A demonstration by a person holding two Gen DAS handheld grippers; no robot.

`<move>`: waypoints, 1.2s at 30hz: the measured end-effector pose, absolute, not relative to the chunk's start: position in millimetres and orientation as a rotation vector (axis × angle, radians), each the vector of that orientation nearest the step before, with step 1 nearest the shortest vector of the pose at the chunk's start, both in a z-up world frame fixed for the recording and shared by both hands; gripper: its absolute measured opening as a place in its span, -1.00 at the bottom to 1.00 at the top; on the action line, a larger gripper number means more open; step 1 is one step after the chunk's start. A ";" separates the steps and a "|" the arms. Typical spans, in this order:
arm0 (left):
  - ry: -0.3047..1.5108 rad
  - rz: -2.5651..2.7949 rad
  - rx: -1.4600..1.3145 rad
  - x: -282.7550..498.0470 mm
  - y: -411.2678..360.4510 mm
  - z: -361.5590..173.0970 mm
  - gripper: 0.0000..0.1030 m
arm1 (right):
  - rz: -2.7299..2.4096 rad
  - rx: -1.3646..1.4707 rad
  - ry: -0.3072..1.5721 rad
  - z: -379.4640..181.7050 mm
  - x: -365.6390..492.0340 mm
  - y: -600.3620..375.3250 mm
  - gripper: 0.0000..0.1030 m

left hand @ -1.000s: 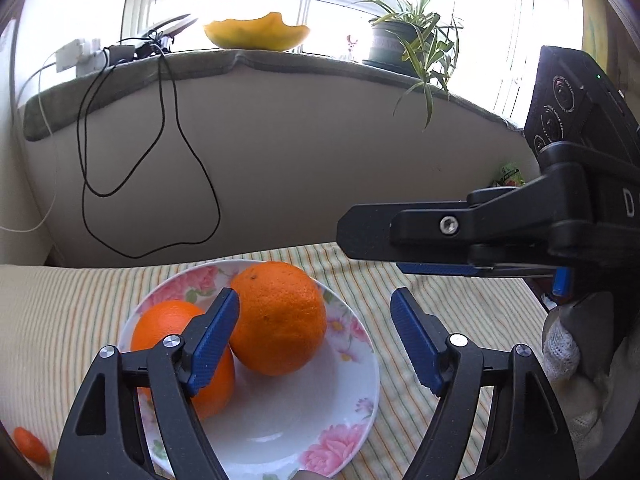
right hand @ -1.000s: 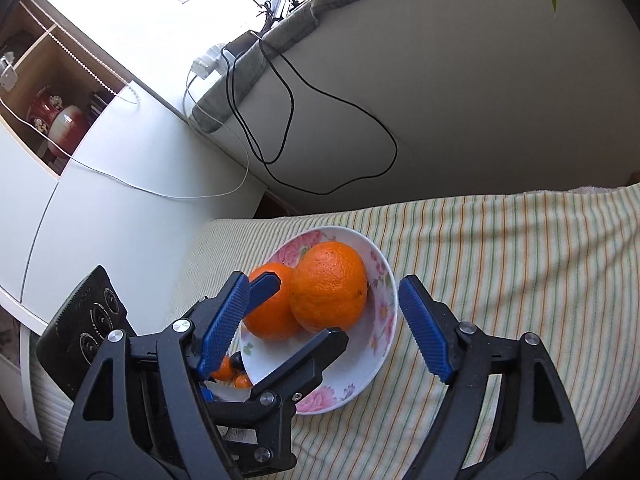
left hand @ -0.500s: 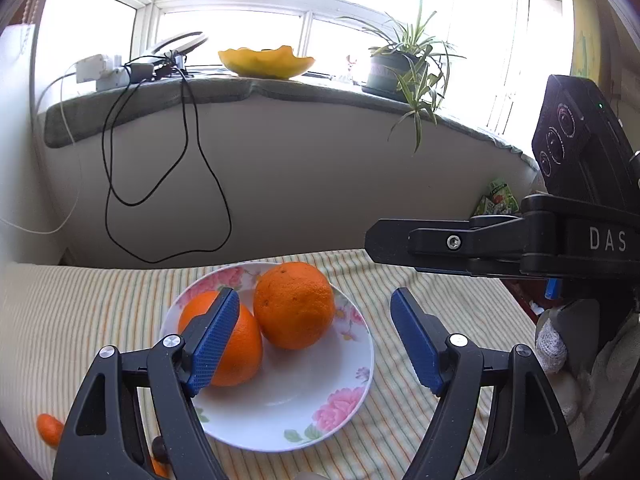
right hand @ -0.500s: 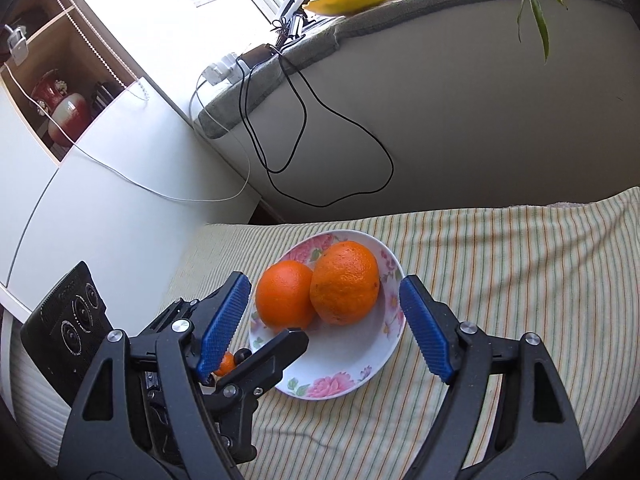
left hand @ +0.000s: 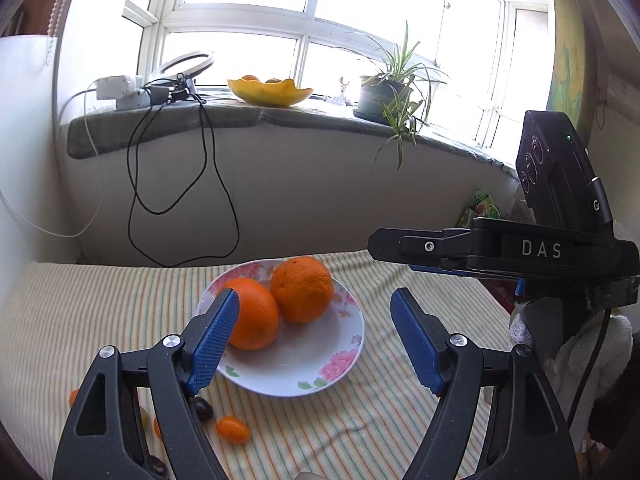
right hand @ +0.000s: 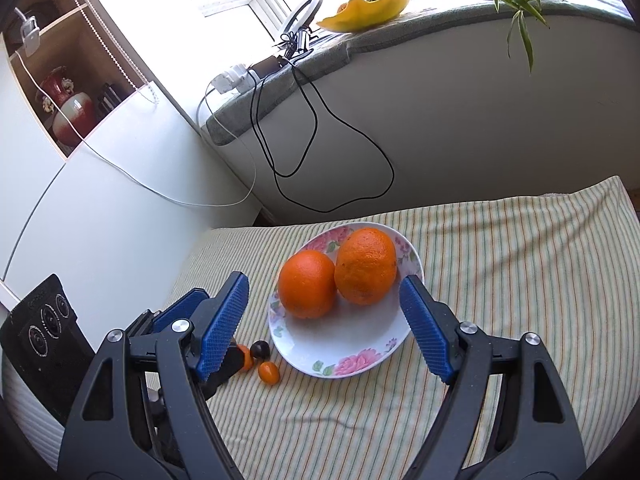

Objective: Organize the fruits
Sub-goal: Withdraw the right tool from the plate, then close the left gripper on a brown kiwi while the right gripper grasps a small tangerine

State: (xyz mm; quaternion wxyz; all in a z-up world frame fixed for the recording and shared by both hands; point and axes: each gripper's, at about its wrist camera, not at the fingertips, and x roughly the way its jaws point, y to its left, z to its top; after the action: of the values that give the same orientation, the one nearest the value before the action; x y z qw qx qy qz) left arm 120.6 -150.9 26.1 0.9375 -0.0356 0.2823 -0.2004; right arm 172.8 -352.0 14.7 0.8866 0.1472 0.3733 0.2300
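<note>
Two oranges lie side by side on a white flowered plate [left hand: 320,376] [right hand: 352,344]: a smooth one [left hand: 252,316] [right hand: 306,290] on the left and a larger, rougher one [left hand: 303,289] [right hand: 366,272] on the right. Small fruits rest on the striped cloth by the plate's near left edge: an orange cherry tomato [left hand: 233,429] [right hand: 268,373] and a dark one [left hand: 202,407] [right hand: 260,349]. My left gripper [left hand: 314,332] hangs open above the plate, nothing between its blue pads. My right gripper [right hand: 324,322] is open too, the plate framed between its fingers, touching nothing.
A curved wall with a padded sill [left hand: 240,120] stands behind the table; a black cable [left hand: 176,208] hangs down it. On the sill are a yellow dish [left hand: 270,92] and a potted plant [left hand: 384,96]. A white cabinet [right hand: 80,220] stands at the left.
Both grippers have pulled back and risen from the plate, so the plate and oranges look smaller and farther. The small fruits by the plate have come into view. Neither gripper's jaws have changed.
</note>
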 end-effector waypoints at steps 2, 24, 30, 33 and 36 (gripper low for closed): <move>0.571 -0.407 -0.069 113.4 -145.8 28.4 0.52 | 0.470 0.301 0.758 16.5 166.0 -350.0 0.57; 0.603 -0.161 -0.156 52.8 9.7 -0.3 0.52 | 0.604 0.117 0.741 -7.6 102.0 -286.0 0.57; 0.675 -0.099 -0.226 36.2 40.0 -37.0 0.44 | 0.638 0.053 0.772 -28.7 93.7 -261.7 0.57; 0.708 -0.086 -0.247 32.0 47.5 -51.7 0.36 | 0.652 0.037 0.795 -38.9 92.2 -252.6 0.54; 0.719 -0.081 -0.254 33.5 52.3 -59.4 0.25 | 0.666 0.017 0.821 -47.6 94.7 -245.1 0.35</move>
State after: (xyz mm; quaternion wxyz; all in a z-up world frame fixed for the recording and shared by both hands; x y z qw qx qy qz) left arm 33.5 52.3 -59.4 0.9273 -0.1239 0.3510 -0.0394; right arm 94.7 -245.1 -47.6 0.8635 0.0079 0.3918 0.3175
